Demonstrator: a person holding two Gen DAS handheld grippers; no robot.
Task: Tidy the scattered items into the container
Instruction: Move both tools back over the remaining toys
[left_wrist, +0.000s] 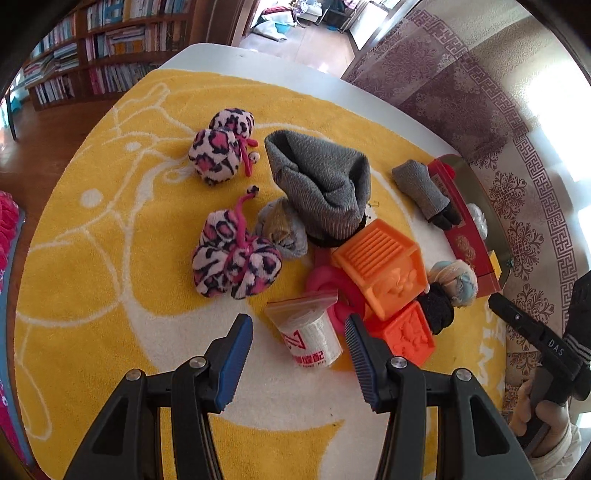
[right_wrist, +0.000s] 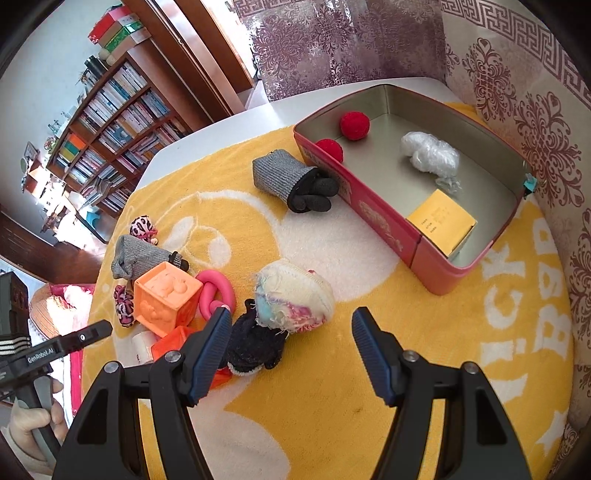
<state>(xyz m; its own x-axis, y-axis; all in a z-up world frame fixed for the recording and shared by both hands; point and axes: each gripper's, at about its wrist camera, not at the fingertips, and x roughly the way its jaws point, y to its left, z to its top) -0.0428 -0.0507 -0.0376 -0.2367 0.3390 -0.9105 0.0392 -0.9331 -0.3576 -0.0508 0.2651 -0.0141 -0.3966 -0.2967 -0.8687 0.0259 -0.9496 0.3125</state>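
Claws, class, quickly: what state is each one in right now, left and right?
Left claw: open, holding nothing; the white bagged cup lies on the towel just beyond its tips.
Right claw: open wide, empty.

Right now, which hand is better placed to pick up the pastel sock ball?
The right. Its tongs stand open and empty just before the pastel sock ball, with the red tin close by on that side. The left tongs face the small white jar, farther from the ball.
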